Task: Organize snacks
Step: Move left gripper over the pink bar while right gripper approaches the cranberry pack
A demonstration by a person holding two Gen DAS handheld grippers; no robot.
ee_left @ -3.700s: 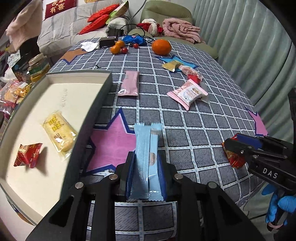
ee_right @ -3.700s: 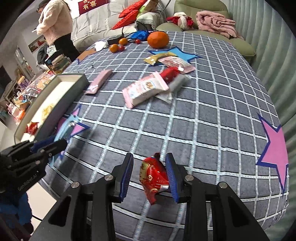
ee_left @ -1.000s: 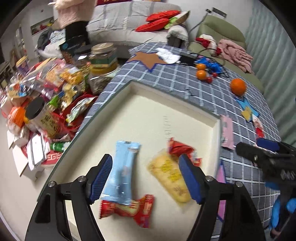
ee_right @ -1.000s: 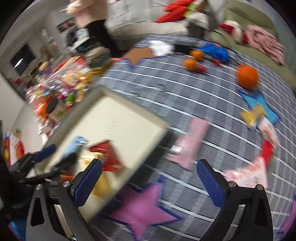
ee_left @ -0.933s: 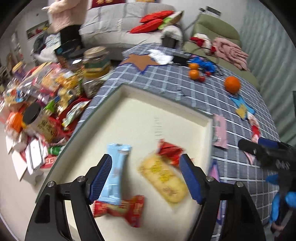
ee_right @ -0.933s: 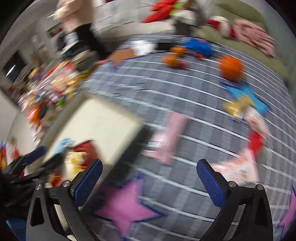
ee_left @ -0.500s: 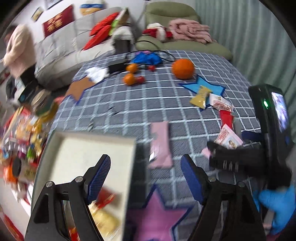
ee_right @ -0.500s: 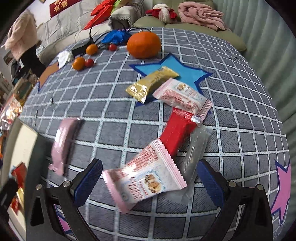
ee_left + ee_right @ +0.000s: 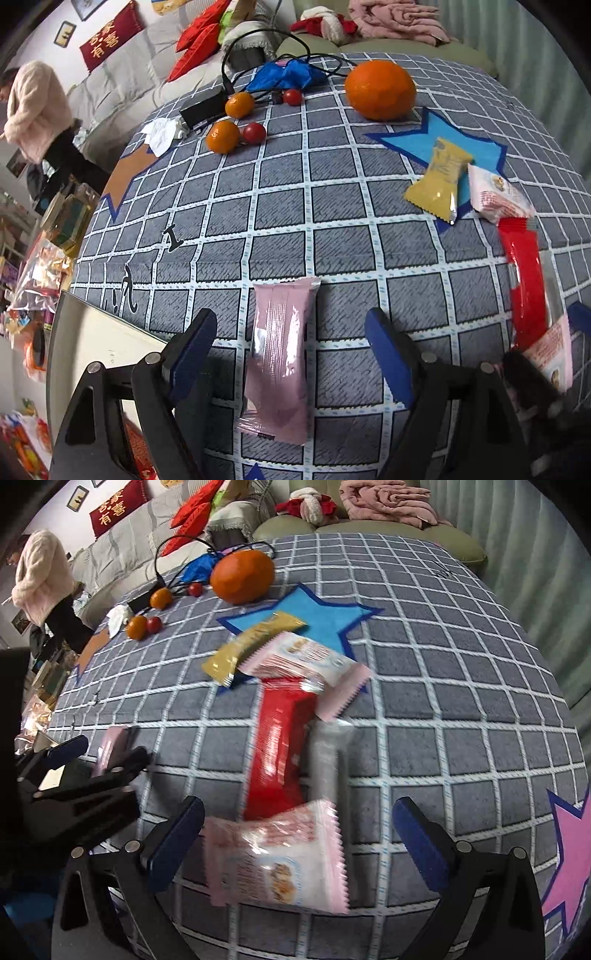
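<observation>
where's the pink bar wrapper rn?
Left wrist view: the pink bar wrapper lies flat on the checked tablecloth, lengthwise between the open left gripper fingers, untouched, just right of the white tray corner.

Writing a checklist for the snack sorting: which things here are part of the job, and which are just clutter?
Job: pink bar, pink-white pouch, red packet, gold packet, tray.
Clutter: big orange, small oranges, tomatoes, black box, tissue.

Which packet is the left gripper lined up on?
On the checked tablecloth, just past the tray corner, a plain pink packet lies alone between the left gripper's open fingers. Unlike the printed packets to its right, it carries no picture.
</observation>
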